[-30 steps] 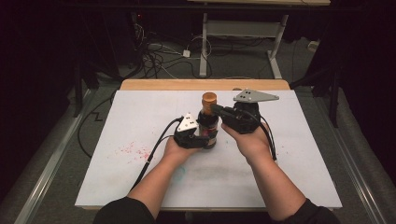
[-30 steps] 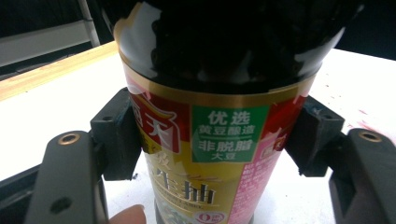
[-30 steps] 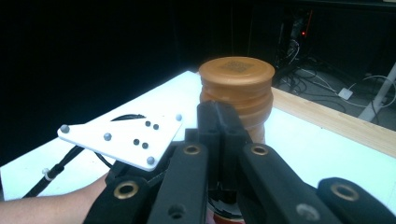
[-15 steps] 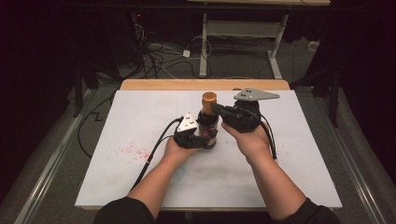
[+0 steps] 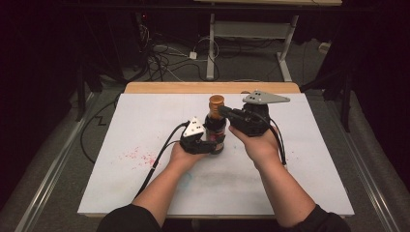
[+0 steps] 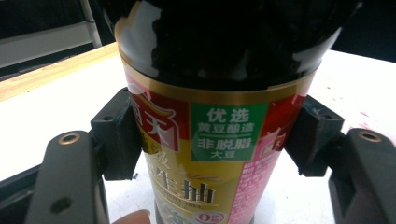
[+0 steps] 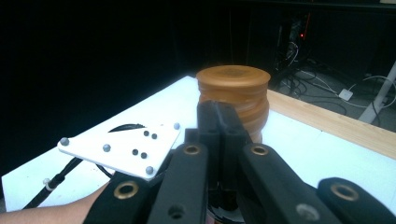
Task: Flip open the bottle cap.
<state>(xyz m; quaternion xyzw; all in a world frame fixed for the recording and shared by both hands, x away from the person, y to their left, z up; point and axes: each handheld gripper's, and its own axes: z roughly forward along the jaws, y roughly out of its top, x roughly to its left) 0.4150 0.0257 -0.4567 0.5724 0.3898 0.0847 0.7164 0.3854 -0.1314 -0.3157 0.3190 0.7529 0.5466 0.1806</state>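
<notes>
Dark sauce bottle (image 5: 215,129) stands upright mid-bench (image 5: 300,159). Left gripper (image 5: 197,139) clamps its labelled body, one pad (image 6: 116,135) on each side. Right gripper (image 5: 227,112), jaws pressed together with nothing between, sits just beside the brown cap (image 7: 233,100).

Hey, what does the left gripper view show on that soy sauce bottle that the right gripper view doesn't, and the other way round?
Left gripper view alone: the soy sauce bottle seen at its label, green, gold and red with Chinese print, and the left gripper with its fingers pressed on the bottle's sides. Right gripper view alone: the brown cap, the right gripper shut in front of it, and the left gripper's grey plate. Both share the white table with its wooden edge.
</notes>
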